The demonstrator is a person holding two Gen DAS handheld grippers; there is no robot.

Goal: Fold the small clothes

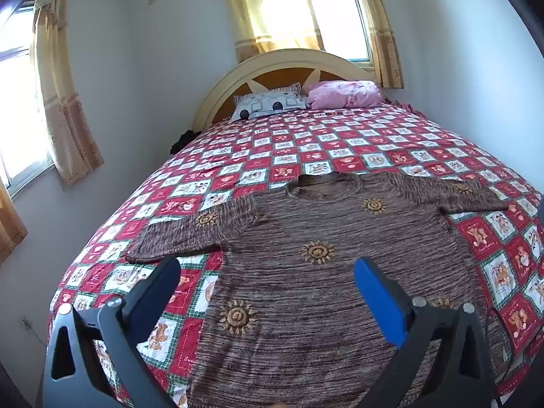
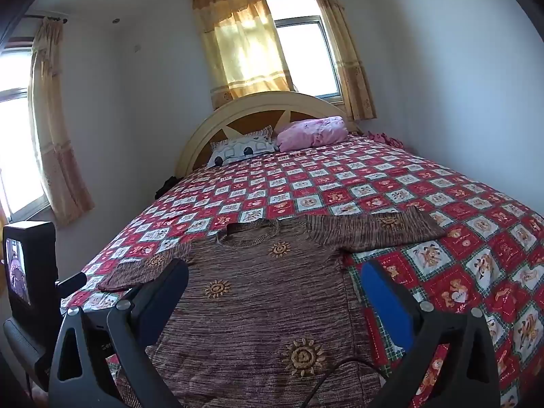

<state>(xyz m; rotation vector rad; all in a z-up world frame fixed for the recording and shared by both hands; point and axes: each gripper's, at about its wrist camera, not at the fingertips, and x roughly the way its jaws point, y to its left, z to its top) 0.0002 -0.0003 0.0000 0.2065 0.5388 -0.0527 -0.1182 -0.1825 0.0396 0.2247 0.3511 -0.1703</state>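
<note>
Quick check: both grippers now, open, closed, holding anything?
Left gripper: open, holding nothing, above the sweater.
Right gripper: open, holding nothing.

Daylight only, strong, coming thru the window (image 1: pixel 340 20) behind the headboard and the side window (image 1: pixel 17 108) on the left wall. Both panes blown out to white; glare makes the curtains (image 2: pixel 244 47) glow yellow. Walls read cool grey-blue, room fairly bright overall. Bedspread (image 1: pixel 340 142) evenly lit w/ soft shadows, no hard edges. Heavy fisheye warp: walls and bed bulge, dark vignette at the corners. Centre sharp enough; pic slightly soft and smeary toward the rim, esp. near the bottom.
</note>
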